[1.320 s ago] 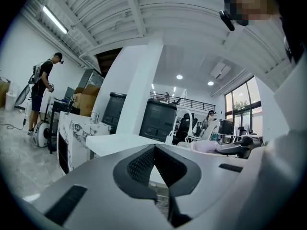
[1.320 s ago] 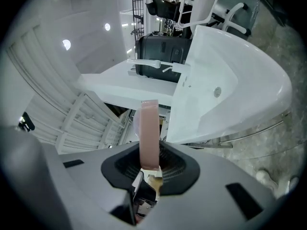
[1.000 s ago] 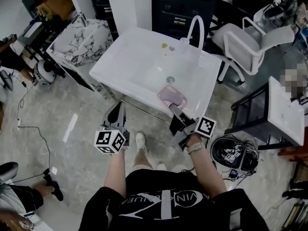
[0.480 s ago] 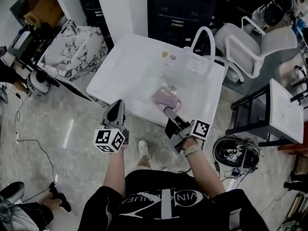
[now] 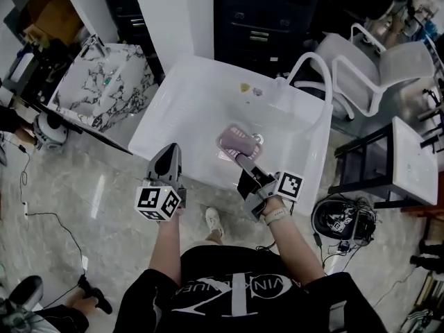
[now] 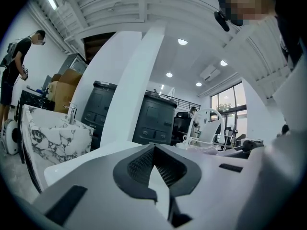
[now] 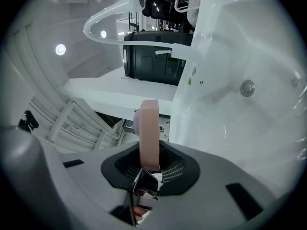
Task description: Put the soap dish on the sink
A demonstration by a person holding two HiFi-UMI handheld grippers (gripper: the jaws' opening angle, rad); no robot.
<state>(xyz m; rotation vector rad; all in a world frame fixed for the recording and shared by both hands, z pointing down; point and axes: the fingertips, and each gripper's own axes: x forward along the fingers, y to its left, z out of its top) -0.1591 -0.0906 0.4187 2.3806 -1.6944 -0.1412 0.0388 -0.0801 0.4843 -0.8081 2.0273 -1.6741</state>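
The pink soap dish [image 5: 238,141] hangs over the basin of the white sink [image 5: 194,96], near the drain. My right gripper [image 5: 244,161] is shut on the dish's near edge. In the right gripper view the soap dish [image 7: 149,131] stands edge-on between the pads of the right gripper [image 7: 149,166], with the sink's basin wall [image 7: 230,114] right behind it. My left gripper [image 5: 168,154] is shut and holds nothing; its tips reach the sink's front rim. In the left gripper view the left gripper [image 6: 153,151] points level over the sink's white top [image 6: 86,159].
A white curved faucet [image 5: 313,68] rises at the sink's back right. A marble-patterned basin [image 5: 104,82] stands to the left, a dark cabinet [image 5: 270,12] behind, a white chair [image 5: 388,61] and another white top [image 5: 416,161] to the right. Cables lie on the floor.
Both grippers have moved forward toward the sink. The soap dish went from the front rim to over the basin, still held by the right gripper.
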